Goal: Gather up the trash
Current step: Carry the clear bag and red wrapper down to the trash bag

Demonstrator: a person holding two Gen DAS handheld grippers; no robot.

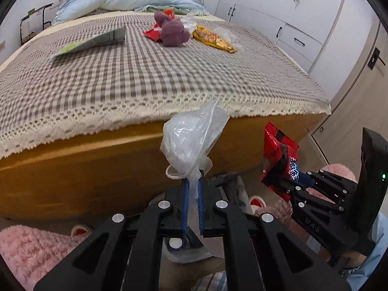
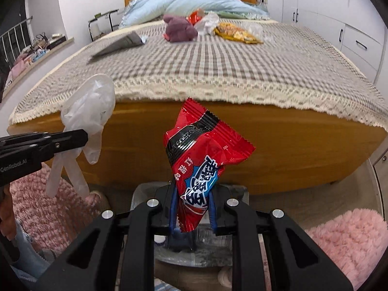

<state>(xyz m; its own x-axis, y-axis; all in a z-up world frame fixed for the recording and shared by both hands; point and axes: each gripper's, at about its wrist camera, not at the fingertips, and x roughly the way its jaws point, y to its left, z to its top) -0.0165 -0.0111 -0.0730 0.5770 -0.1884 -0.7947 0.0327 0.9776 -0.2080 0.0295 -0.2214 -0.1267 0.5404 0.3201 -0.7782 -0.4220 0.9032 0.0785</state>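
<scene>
Hovering over the bin (image 2: 145,194), both grippers loaded: left gripper (image 1: 192,186) pinched nearly closed on a clear glove (image 1: 191,140), right gripper (image 2: 192,208) clamped on a red wrapper (image 2: 201,160). Bin sits right below jaws, near bed foot; more trash far on bed (image 2: 218,60).

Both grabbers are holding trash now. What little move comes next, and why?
Probably lower both a bit more, then let go. The left gripper is shut on a clear glove and the right gripper is shut on a red wrapper. A lined bin sits right under the right gripper, in front of the bed, so dropping there should land the trash inside.
</scene>
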